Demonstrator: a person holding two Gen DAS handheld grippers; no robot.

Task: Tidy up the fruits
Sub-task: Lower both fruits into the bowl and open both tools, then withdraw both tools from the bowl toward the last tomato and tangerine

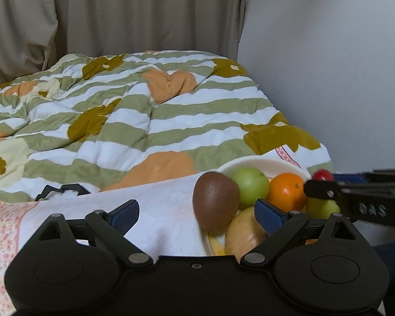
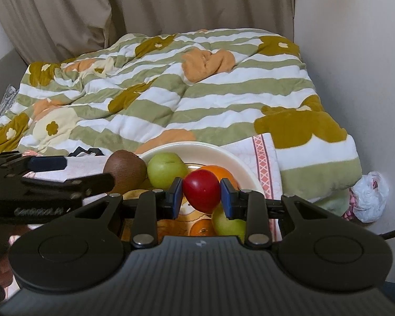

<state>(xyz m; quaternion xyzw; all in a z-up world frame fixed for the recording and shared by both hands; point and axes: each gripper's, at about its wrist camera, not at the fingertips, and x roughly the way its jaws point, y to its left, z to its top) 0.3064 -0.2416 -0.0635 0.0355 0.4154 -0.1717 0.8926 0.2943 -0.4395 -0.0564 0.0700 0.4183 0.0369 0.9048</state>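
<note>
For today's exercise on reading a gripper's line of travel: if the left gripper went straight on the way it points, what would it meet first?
Probably the brown kiwi, which sits just ahead between the open jaws of the left gripper, at the near rim of the bowl. Depth is hard to judge in this view.

I'm seeing dim, warm indoor light in both views, soft and even, with no glare and only faint shadows. The brown fruit (image 1: pixel 215 202) is smeared by motion blur in my left wrist view. Fisheye bending curves the curtain (image 2: pixel 150 8) and wall (image 1: pixel 329 65), and dark vignetting clips the upper corners there.
</note>
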